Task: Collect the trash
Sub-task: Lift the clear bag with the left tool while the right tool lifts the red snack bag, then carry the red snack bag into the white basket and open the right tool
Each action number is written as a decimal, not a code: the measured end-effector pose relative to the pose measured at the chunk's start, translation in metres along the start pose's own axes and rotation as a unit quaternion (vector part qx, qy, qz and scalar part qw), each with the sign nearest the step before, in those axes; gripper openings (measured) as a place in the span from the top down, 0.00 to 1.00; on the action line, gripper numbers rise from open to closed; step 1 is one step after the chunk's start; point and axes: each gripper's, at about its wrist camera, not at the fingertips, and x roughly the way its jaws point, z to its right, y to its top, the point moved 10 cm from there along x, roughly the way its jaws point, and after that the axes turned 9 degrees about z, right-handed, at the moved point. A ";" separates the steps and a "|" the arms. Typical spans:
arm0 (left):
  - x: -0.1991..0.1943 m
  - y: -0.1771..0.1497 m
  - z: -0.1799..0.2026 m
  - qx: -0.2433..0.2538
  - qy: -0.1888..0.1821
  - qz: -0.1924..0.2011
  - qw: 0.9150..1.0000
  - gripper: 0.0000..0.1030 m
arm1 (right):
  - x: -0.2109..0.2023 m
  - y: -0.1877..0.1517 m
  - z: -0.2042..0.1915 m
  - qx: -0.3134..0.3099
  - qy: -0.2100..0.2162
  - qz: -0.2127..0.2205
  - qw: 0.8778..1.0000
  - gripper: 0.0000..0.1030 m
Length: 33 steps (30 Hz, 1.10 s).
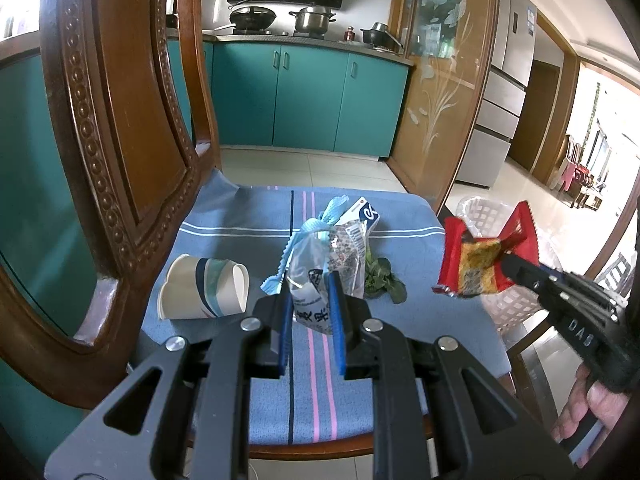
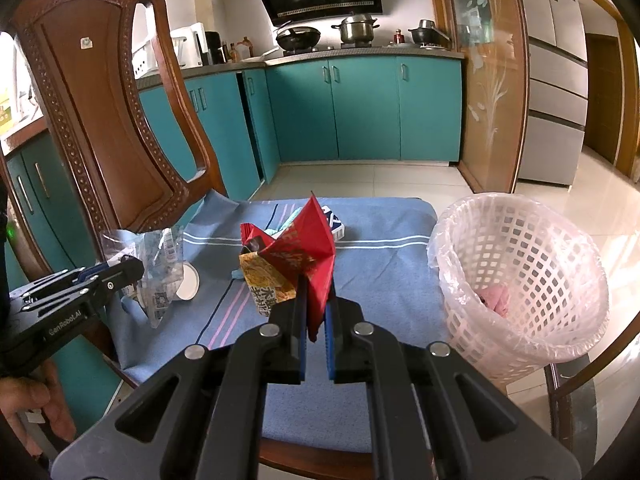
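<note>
Right gripper (image 2: 316, 300) clamps a crumpled red-and-yellow foil snack wrapper (image 2: 296, 256); left gripper (image 1: 310, 300) clamps a clear printed plastic bag (image 1: 310, 280).

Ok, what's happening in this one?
A person is clearing trash off a cloth-covered chair seat. The right gripper is shut on a red snack wrapper, beside the lined white basket. The left gripper is shut on a clear plastic bag. A paper cup lies tipped over.

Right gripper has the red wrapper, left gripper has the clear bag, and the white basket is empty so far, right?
Not quite: the white basket is not empty; the right wrist view shows something pink in it. The right gripper does hold the red wrapper, and the left gripper the clear bag.
</note>
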 end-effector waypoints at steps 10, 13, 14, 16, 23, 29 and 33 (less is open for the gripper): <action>0.000 -0.001 -0.002 -0.002 0.000 -0.001 1.000 0.82 | -0.024 0.045 0.134 0.083 -0.130 0.080 0.985 0.92; 0.001 -0.002 0.000 0.000 -0.001 -0.001 1.000 0.82 | -0.016 0.037 0.174 0.111 -0.159 0.064 0.979 0.92; 0.001 -0.002 0.001 0.001 -0.002 -0.001 1.000 0.82 | -0.011 0.033 0.182 0.118 -0.162 0.055 0.978 0.90; 0.001 -0.003 0.002 0.002 -0.002 -0.002 1.000 0.82 | 0.005 0.019 0.192 0.121 -0.166 0.017 0.978 0.79; 0.005 -0.006 0.004 0.010 -0.001 -0.008 1.000 0.82 | -0.026 0.036 0.192 0.147 -0.180 0.084 0.969 0.15; 0.013 -0.004 0.037 0.012 -0.036 -0.017 0.999 0.82 | -0.082 0.055 0.207 0.194 -0.204 0.193 0.940 0.10; 0.030 0.004 0.100 0.016 -0.096 -0.035 0.995 0.82 | -0.092 0.052 0.224 0.218 -0.224 0.209 0.927 0.10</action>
